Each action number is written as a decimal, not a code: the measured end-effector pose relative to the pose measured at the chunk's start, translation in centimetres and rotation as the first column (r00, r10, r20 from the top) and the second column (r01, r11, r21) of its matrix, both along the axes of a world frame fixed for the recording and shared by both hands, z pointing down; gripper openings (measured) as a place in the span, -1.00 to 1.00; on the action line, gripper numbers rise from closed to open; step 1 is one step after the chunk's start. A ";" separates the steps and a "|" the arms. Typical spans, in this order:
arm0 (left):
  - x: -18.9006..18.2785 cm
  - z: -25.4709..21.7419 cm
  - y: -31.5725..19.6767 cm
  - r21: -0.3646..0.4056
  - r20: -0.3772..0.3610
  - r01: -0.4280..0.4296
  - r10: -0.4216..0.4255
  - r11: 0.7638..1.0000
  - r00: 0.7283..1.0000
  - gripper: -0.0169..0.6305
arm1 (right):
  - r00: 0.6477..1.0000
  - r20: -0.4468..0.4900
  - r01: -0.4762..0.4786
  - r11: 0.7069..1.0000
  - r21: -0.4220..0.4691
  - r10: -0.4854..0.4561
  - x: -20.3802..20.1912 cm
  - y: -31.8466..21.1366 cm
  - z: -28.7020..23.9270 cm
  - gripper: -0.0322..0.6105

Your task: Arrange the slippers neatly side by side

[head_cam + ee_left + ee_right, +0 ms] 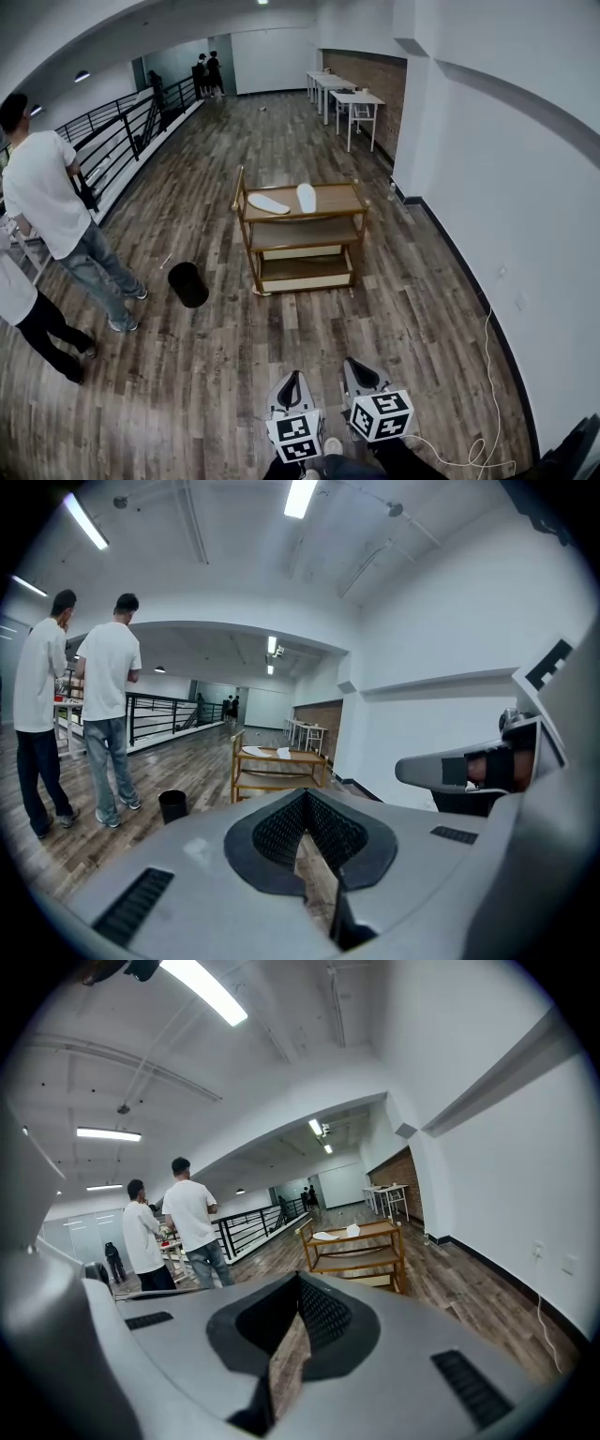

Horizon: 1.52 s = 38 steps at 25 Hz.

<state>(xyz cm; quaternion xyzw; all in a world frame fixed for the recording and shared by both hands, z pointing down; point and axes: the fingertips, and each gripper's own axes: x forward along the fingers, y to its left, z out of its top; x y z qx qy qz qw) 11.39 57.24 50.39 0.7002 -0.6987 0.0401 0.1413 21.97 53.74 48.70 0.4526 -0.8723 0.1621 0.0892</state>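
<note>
Left gripper [292, 376] & right gripper [360, 365], jaws closed w/ nothing between, face wooden cart [339, 200]; white slippers [269, 202] on top, seemingly splayed.

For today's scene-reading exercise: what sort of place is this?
Probably an upper-floor hall or mezzanine in an office-like building: a long wood floor, a black railing along one side, and white tables by the far wall.

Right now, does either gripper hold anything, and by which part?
Nothing: left gripper and right gripper are shut and empty; the slippers lie on the cart.
</note>
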 end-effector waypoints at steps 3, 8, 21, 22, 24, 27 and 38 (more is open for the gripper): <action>0.4 1.0 -1.6 -0.021 -0.009 0.006 -0.006 1.000 1.000 -0.95 | 1.000 0.000 0.012 1.000 -0.002 -0.012 0.1 -1.9 0.1 -0.90; 1.1 0.9 -4.4 -0.026 -0.017 0.028 -0.029 0.999 0.999 -0.95 | 1.000 -0.002 0.031 1.000 -0.005 -0.031 0.7 -4.7 0.1 -0.90; 0.8 1.6 -8.0 -0.042 -0.016 0.068 -0.068 0.997 0.998 -0.95 | 0.999 0.005 0.051 0.998 -0.024 -0.051 0.5 -9.0 1.1 -0.90; 0.7 1.6 -8.5 -0.042 -0.015 0.066 -0.067 0.997 0.998 -0.95 | 0.999 0.002 0.048 0.998 -0.026 -0.048 0.4 -9.4 1.2 -0.90; 0.4 1.6 -9.6 -0.041 -0.013 0.059 -0.060 0.997 0.998 -0.95 | 0.999 -0.004 0.038 0.999 -0.030 -0.038 0.3 -10.4 1.3 -0.90; -0.1 1.3 -11.6 -0.034 -0.009 0.045 -0.045 0.998 0.999 -0.95 | 1.000 -0.005 0.021 0.999 -0.029 -0.021 -0.1 -12.3 1.3 -0.90; -3.5 0.6 -20.1 -0.013 -0.023 -0.009 0.008 1.000 1.000 -0.95 | 1.000 -0.028 -0.009 1.000 -0.013 0.009 -3.5 -20.0 0.4 -0.90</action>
